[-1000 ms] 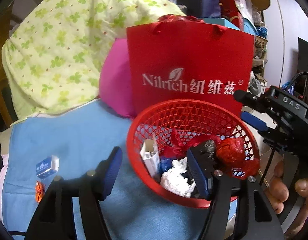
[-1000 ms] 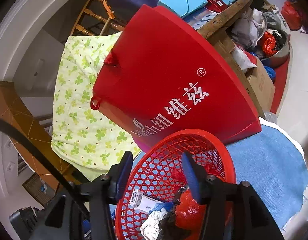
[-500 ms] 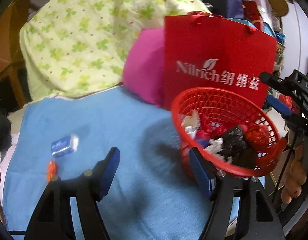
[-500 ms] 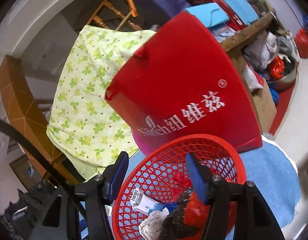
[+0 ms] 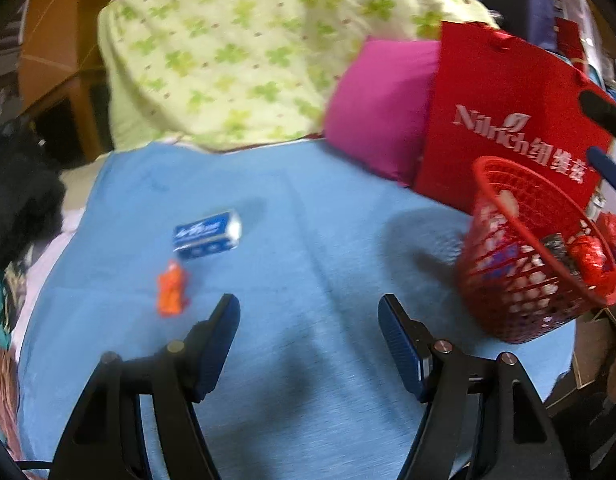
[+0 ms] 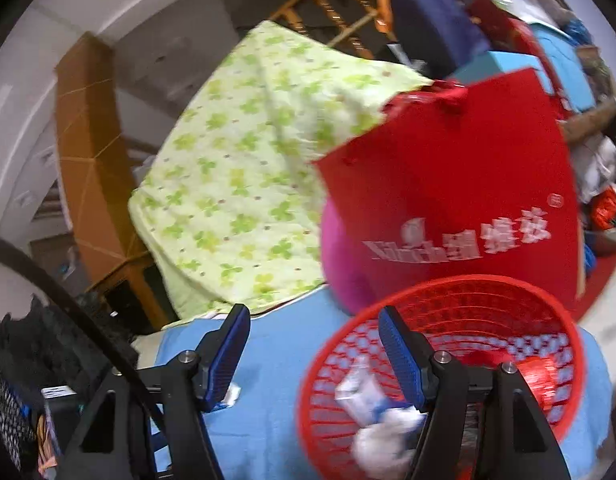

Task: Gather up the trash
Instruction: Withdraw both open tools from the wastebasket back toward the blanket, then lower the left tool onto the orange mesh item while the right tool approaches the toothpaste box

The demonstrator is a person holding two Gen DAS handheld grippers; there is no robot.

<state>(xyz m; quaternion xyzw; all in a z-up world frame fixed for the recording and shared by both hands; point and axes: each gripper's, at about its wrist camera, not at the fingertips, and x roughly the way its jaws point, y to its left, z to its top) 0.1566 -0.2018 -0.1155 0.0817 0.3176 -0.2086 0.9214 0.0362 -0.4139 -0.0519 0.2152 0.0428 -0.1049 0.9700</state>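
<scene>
Holding both claws apart with nothing between the pads, we see the left gripper over the blue cloth; the right gripper has just been opening. A blue box and an orange wrapper lie near the cloth's left edge; the basket, with trash inside, stands at its right edge.

Red paper bag: we read "Nilrich" in white, followed by Chinese characters.
Blue box: we see white print, too blurred to read.
</scene>
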